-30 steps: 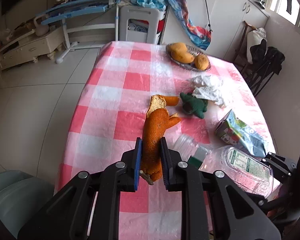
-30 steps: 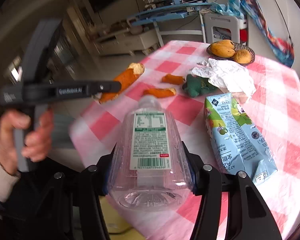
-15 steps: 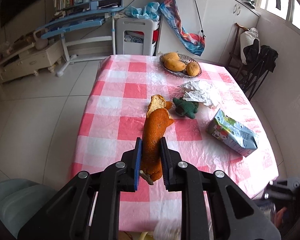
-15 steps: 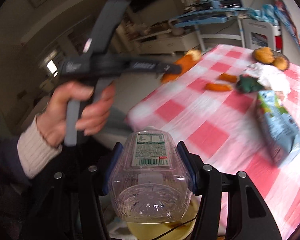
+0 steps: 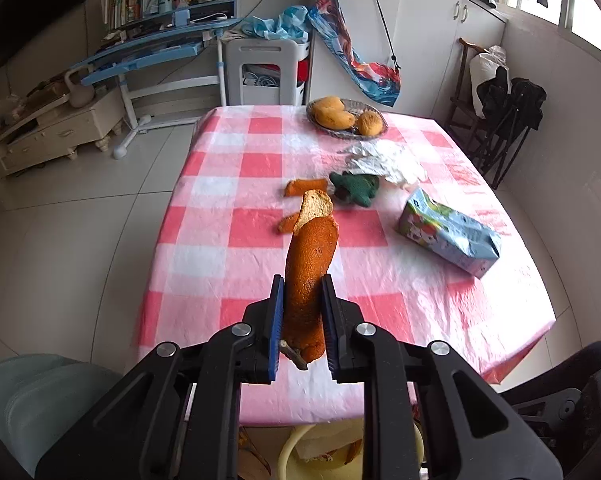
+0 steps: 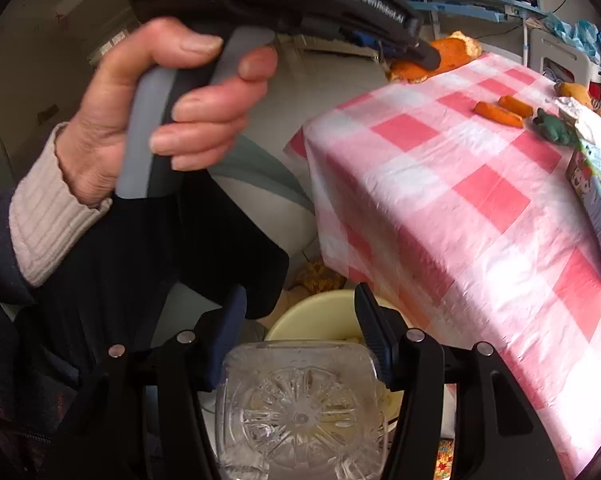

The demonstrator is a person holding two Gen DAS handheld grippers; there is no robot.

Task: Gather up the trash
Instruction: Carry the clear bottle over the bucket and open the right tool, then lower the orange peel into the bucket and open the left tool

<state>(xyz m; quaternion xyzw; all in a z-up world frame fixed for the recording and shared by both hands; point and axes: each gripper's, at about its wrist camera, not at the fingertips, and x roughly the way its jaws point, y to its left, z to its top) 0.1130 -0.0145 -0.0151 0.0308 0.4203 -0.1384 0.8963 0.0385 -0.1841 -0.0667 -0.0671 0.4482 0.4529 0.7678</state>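
Swinging off the checked table (image 5: 380, 280) since a second ago, the right gripper (image 6: 300, 340) clamps the clear bottle (image 6: 296, 412) above the yellow bin (image 6: 316, 316), ready to drop, while the left gripper (image 5: 300, 308) pinches orange peel (image 5: 310, 264).

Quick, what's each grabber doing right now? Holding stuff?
Left gripper: closed on a long orange peel.
Right gripper: closed on a clear plastic bottle, above the yellow bin.

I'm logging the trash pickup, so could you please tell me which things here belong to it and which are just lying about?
Part of the job:
- orange peel in the left gripper
- plastic bottle in the right gripper
- yellow bin
- peel pieces
- crumpled tissue
- carton

Lying about:
- bowl of fruit
- green toy
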